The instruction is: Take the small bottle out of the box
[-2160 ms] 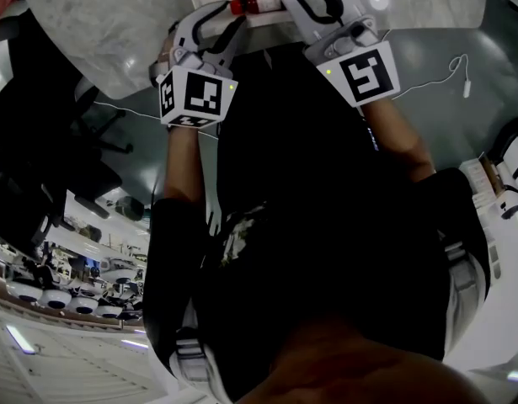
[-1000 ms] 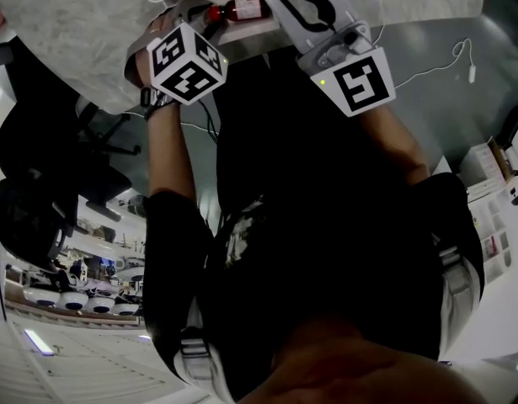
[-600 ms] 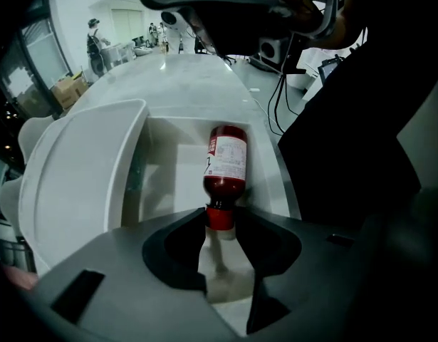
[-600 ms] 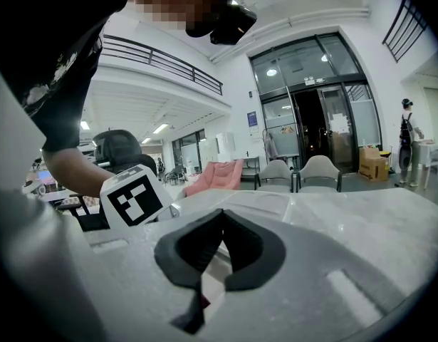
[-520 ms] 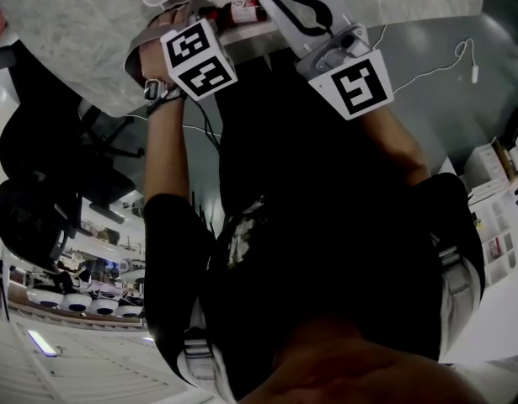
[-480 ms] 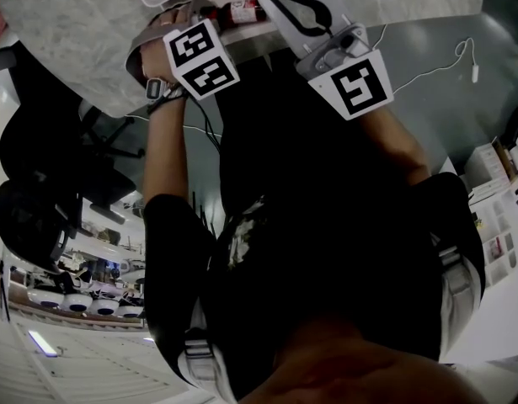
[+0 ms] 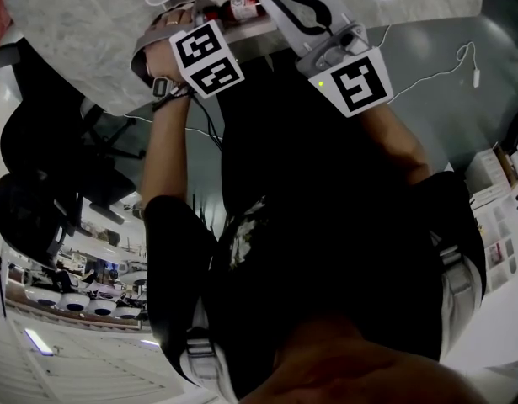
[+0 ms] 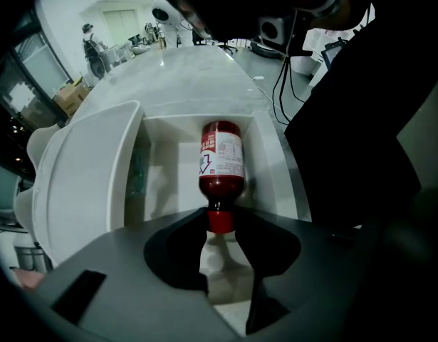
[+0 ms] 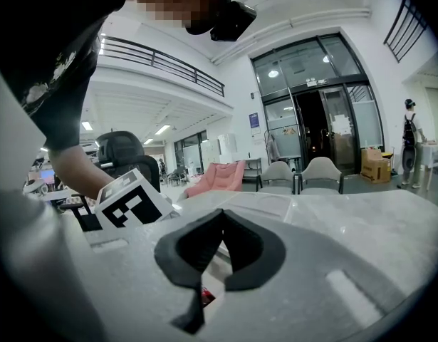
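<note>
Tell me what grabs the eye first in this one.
A small dark-red bottle with a white label lies in the open white box on the pale marble table. The left claw points down over it; its jaws have just been closing and now meet the bottle's red cap.

High white walls (image 9: 236, 84), bright ceiling lights (image 9: 275, 73). Tall glass doors (image 9: 325, 112) at the far end, dark beyond the panes. Railed balcony (image 9: 162, 63) along the left wall. Long pale marble table (image 7: 82, 32) over glossy grey floor (image 7: 444, 116), white cable (image 7: 476, 77) lying loose there. Black chair (image 7: 48, 141) beside the table. Pink sofa (image 9: 215, 179), two grey chairs (image 9: 304, 173) and a cardboard box (image 9: 375, 164) near the doors.
</note>
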A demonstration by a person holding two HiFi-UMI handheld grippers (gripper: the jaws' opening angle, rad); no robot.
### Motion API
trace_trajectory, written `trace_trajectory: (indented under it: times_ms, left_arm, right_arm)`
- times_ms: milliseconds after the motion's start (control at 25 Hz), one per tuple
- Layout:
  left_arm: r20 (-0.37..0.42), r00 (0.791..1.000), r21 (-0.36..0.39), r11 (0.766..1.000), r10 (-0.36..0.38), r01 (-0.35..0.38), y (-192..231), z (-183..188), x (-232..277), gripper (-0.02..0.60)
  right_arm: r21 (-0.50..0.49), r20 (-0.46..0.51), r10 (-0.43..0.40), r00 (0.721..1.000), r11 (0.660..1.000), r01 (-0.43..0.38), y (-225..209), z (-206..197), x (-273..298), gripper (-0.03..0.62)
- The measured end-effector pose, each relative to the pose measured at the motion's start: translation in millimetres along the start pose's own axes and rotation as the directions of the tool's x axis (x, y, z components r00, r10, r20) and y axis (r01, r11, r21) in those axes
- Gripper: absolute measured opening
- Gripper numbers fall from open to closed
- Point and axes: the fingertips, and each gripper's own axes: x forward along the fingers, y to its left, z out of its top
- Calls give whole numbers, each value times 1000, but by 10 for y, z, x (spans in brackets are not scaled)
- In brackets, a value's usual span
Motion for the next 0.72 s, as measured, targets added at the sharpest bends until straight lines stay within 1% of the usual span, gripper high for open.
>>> trace_trajectory:
  times_ms: [120, 240, 320, 400, 560, 640, 720]
  left_arm:
    - [5, 1000, -17, 1000, 10, -10, -21, 4, -83, 137]
    - [28, 999, -47, 999, 30, -29, -41, 17, -222, 137]
    - [53, 997, -75, 996, 50, -46, -54, 30, -367, 137]
    - [95, 992, -112, 991, 80, -69, -40, 62, -557, 137]
    - [184, 970, -215, 969, 161, -120, -32, -3, -944, 137]
    - [225, 952, -264, 953, 208, -146, 0, -72, -1137, 137]
    - [263, 928, -310, 934, 266, -180, 56, -102, -1326, 137]
  right_arm:
    - [-10, 3, 3, 1000, 1000, -3, 0, 43, -19, -5]
    - [-17, 4, 8, 1000, 1000, -8, -1, 111, -56, -5]
    - [-26, 21, 14, 1000, 1000, -13, 23, 197, -54, -5]
    - [-32, 38, 17, 999, 999, -16, 51, 296, -41, -5]
    - [-41, 64, 8, 998, 999, -6, 162, 519, -18, -5]
    - [-50, 80, -6, 997, 999, 10, 193, 665, -2, -5]
    - [-74, 107, -27, 994, 997, 36, 180, 851, -33, -5]
